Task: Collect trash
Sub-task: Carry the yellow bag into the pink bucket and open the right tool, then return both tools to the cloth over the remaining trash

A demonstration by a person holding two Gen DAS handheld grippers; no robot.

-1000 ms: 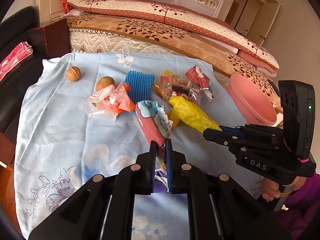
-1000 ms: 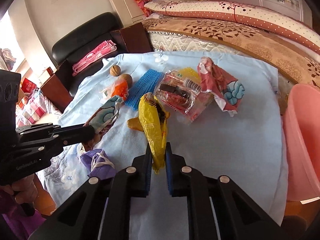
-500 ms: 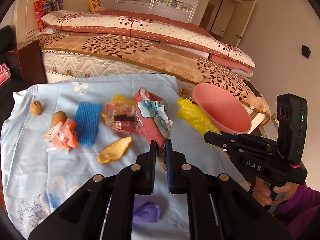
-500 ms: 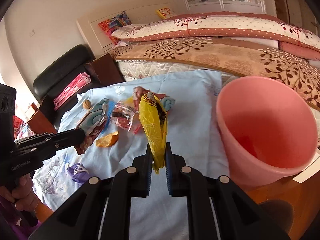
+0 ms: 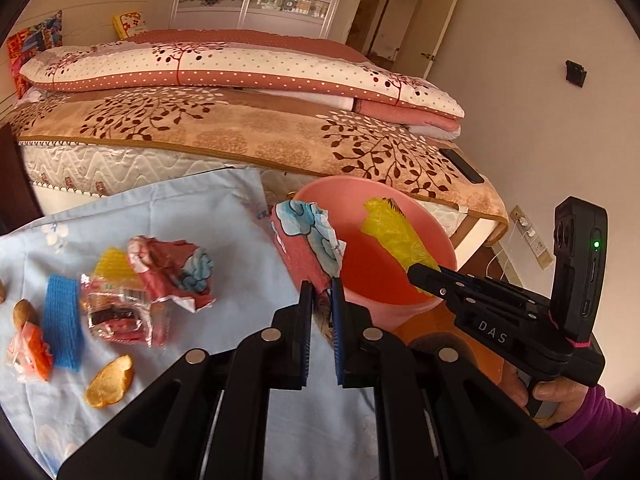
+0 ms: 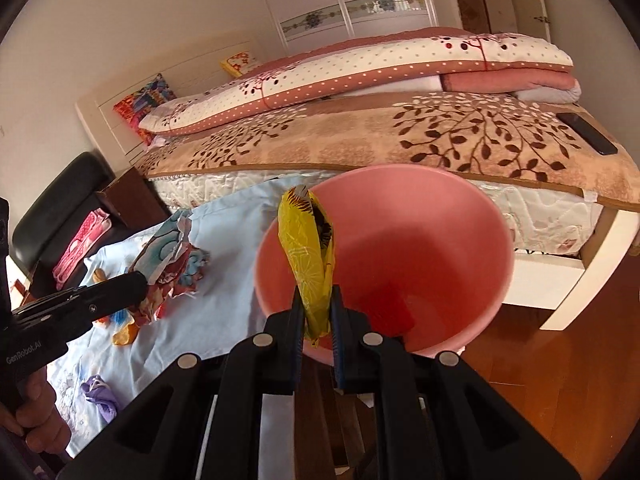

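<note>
My right gripper [image 6: 316, 316] has its jaws clamped on the yellow wrapper [image 6: 310, 248] over the pink bin [image 6: 472, 240]; my left gripper [image 5: 320, 300] pinches a flowered wrapper [image 5: 308, 240] beside the bin's rim.

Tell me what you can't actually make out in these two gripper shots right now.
- Bottom of the pink bin: in the right wrist view, the yellow wrapper and right gripper cover part of it; a dark red patch inside can't be identified.
- Lower end of the red and blue wrapper: hidden between the left gripper fingers, left wrist view.
- Printing on the clear snack packet: too small.
- Walnut: partly behind the orange wrapper.
</note>
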